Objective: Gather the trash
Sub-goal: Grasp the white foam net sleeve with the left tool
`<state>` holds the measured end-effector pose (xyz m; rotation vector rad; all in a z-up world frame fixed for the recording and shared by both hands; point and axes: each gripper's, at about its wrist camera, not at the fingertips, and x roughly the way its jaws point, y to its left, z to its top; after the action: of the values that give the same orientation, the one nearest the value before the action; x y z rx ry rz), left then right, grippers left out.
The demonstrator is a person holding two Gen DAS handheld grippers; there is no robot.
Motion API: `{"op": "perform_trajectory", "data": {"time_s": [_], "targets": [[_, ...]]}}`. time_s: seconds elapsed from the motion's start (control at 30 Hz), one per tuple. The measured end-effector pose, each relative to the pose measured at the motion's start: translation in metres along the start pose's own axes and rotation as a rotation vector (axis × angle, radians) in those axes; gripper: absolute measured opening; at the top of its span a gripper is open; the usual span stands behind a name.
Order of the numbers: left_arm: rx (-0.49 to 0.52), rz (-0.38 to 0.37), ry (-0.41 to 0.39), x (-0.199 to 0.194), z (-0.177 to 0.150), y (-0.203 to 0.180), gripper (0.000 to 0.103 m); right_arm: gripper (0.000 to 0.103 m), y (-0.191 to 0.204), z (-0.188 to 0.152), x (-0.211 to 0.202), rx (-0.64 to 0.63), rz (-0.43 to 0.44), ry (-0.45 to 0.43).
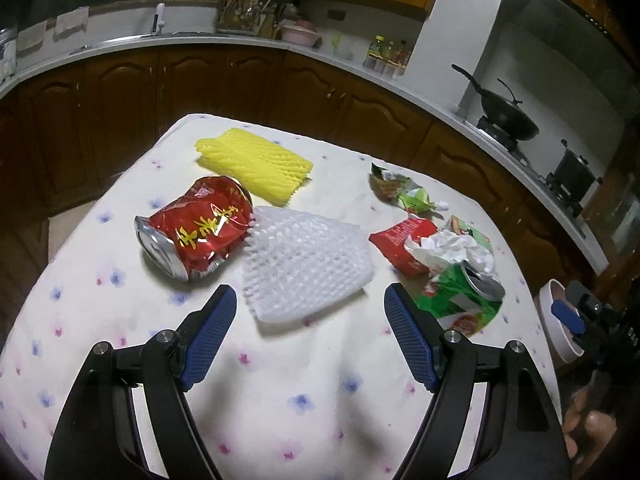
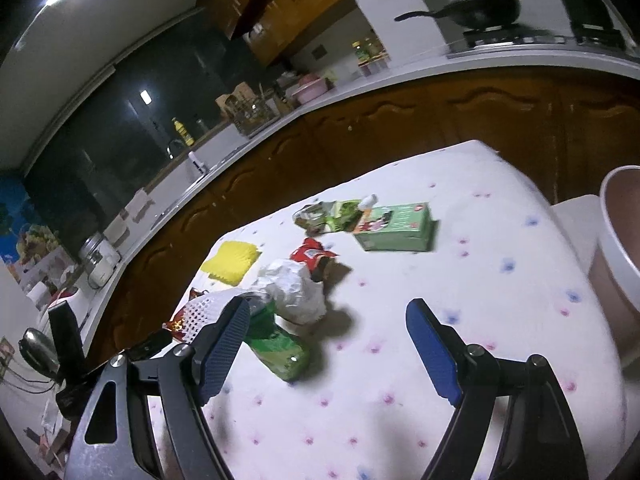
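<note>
- left wrist view: our left gripper point(image 1: 310, 312) hangs released over the net point(image 1: 306, 266) mid-table point(image 1: 100, 360); red can point(image 1: 196, 228) beside it, green can point(image 1: 466, 296) near the right edge.
- right wrist view: our right gripper point(image 2: 328, 320) is released, empty; green can point(image 2: 278, 344) at its left finger, bin point(image 2: 618, 248) off the right edge.

Behind my table's floral cloth point(image 1: 280, 380): wok point(image 1: 508, 116) and pot point(image 1: 574, 174) on stove, utensil rack point(image 1: 240, 16) by sink.

crushed red can point(image 1: 195, 227) on its side, white foam net point(image 1: 305, 265) touching it
</note>
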<state>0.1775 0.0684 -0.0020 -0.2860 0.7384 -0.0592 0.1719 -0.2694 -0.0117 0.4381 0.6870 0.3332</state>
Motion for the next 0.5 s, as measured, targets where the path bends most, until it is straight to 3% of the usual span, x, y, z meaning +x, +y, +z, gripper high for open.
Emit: {"op": "perform_trajectory", "data": {"time_s": [0.17, 0.5], "targets": [[-0.002, 0.011, 0.012, 0.013, 0.007, 0.006, 0.078, 0.079, 0.002, 0.008, 0.022, 0.037, 0.079, 0.033], [0.001, 0.017, 0.05, 0.043, 0.016, 0.009, 0.078, 0.064, 0.007, 0.015, 0.077, 0.029, 0.076, 0.113]]}}
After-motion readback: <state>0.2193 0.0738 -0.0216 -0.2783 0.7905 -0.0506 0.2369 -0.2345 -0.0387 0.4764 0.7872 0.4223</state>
